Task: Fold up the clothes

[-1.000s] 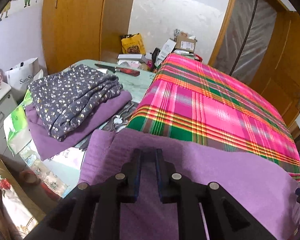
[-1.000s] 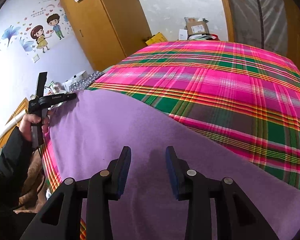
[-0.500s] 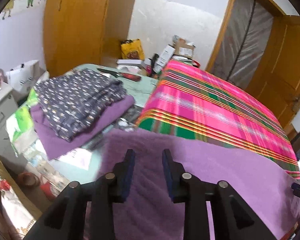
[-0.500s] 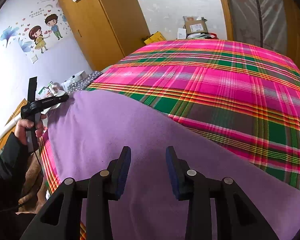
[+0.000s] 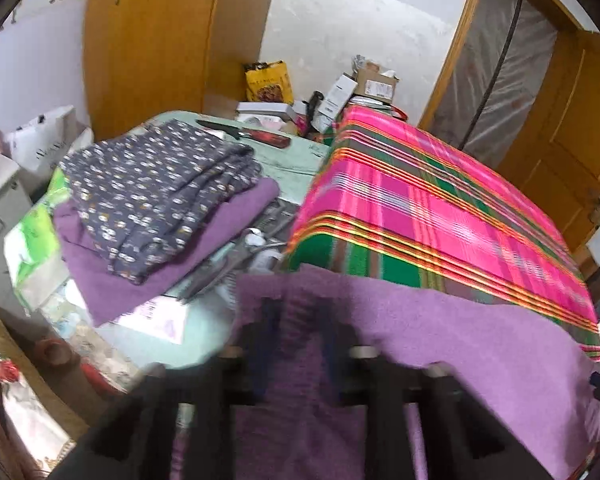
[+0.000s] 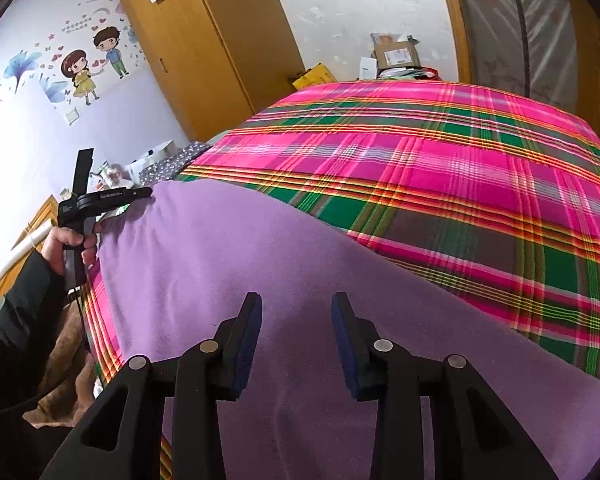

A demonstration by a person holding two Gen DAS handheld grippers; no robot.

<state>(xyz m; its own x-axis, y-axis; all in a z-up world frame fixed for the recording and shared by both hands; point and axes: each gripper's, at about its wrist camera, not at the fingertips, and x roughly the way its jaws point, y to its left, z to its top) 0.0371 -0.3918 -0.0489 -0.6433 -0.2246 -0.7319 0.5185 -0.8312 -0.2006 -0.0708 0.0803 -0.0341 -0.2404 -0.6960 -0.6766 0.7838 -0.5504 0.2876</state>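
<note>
A purple cloth lies flat across the near end of the bed with the pink plaid cover. It also shows in the left wrist view. My left gripper is open above the cloth's left end, its image blurred; it also shows in the right wrist view at the cloth's far left corner. My right gripper is open and empty over the cloth's near right part.
A side table left of the bed holds a folded floral garment on a folded purple one, a knife and small items. Boxes, a wardrobe and a door stand behind.
My left gripper opened, releasing the purple cloth's corner, and is moving over the cloth. The right gripper has stayed open and almost still.
</note>
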